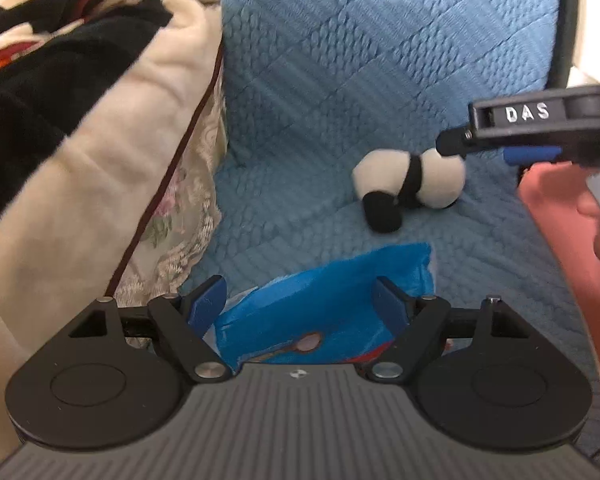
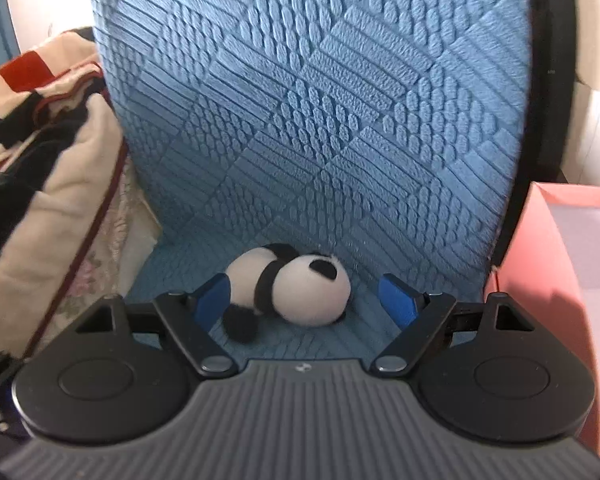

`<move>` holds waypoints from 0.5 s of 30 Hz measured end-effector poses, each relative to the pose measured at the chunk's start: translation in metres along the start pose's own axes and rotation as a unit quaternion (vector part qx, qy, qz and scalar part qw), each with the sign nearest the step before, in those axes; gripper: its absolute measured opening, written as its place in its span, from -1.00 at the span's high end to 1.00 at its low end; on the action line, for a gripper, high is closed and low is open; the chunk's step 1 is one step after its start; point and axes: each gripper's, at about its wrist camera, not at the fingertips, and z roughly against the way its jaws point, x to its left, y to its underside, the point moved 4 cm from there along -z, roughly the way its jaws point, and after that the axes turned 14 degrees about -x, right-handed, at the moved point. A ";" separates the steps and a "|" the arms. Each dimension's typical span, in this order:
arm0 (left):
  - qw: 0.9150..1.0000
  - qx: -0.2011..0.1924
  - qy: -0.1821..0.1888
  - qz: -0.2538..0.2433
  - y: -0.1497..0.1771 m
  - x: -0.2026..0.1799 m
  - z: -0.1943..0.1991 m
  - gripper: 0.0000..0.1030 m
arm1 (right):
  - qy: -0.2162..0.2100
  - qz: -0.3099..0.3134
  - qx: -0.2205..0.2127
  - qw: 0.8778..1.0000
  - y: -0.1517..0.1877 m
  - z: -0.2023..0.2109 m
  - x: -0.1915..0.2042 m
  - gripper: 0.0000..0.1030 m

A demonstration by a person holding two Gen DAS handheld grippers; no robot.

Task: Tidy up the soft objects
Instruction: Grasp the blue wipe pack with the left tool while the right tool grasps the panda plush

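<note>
The left gripper [image 1: 300, 304] has its two blue-padded fingers spread wide apart, and between them lies one bright blue soft toy [image 1: 324, 304] on the seat, with a small pinkish patch and a strip of red near its lower edge; whether the pads press on it I cannot tell, they appear to stand clear of its sides. The right gripper [image 2: 306, 302] is likewise spread wide and clamped on nothing: one plush panda [image 2: 288, 290] lies on its side between the two fingers, with the left pad just beside its rump and the right pad apart from its head. The panda is small and round, cream-white with a black band across the shoulders, a black eye patch, a black ear and a black foot sticking out toward the camera. From the left wrist view the same panda [image 1: 410, 184] sits beyond the blue toy, near the tip of the right gripper [image 1: 496, 148]. Both toys rest on one blue quilted seat cover [image 2: 320, 120] that rises into a backrest. To the left lies one heap of cream, black and red bedding [image 1: 80, 120]; to the right stands one pink box [image 2: 560, 280].
</note>
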 end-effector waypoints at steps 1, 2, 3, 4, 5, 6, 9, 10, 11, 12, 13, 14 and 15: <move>1.000 0.004 -0.002 0.001 0.001 0.001 -0.002 -0.62 | -0.001 0.002 0.003 1.000 0.000 -0.007 -0.001 -0.62; 1.000 0.009 -0.005 0.002 0.002 0.002 -0.004 -0.62 | -0.002 0.002 0.005 1.000 0.000 -0.014 -0.002 -0.62; 1.000 0.013 -0.006 0.002 0.003 0.002 -0.006 -0.62 | -0.003 0.001 0.006 1.000 0.000 -0.022 -0.002 -0.62; 1.000 0.017 -0.007 0.002 0.003 0.002 -0.008 -0.62 | -0.003 0.001 0.007 1.000 0.000 -0.027 -0.003 -0.62; 1.000 0.021 -0.006 0.000 0.004 0.002 -0.010 -0.62 | -0.003 0.000 0.010 1.000 0.000 -0.033 -0.002 -0.62; 1.000 0.024 -0.007 0.000 0.005 0.003 -0.011 -0.62 | -0.004 -0.004 0.013 1.000 0.001 -0.038 -0.003 -0.62; 0.999 0.031 -0.009 0.001 0.006 0.003 -0.016 -0.63 | -0.009 -0.013 0.016 1.000 0.001 -0.048 -0.003 -0.62; 0.999 0.033 -0.011 -0.002 0.007 0.003 -0.018 -0.66 | -0.009 -0.013 0.018 1.000 0.002 -0.051 -0.003 -0.62; 0.999 0.035 -0.013 -0.004 0.007 0.002 -0.020 -0.67 | -0.008 -0.013 0.021 1.000 0.003 -0.055 -0.003 -0.62; 0.999 0.037 -0.014 -0.005 0.008 0.002 -0.021 -0.69 | -0.007 -0.015 0.025 1.000 0.005 -0.058 -0.004 -0.62; 0.999 0.039 -0.014 -0.003 0.009 0.002 -0.022 -0.69 | -0.006 -0.019 0.028 0.999 0.006 -0.061 -0.005 -0.62; 0.999 0.041 -0.013 0.001 0.009 0.003 -0.024 -0.69 | -0.008 -0.023 0.032 0.999 0.008 -0.064 -0.006 -0.62; 0.999 0.044 -0.012 0.004 0.010 0.003 -0.026 -0.69 | -0.011 -0.029 0.033 0.999 0.009 -0.066 -0.007 -0.62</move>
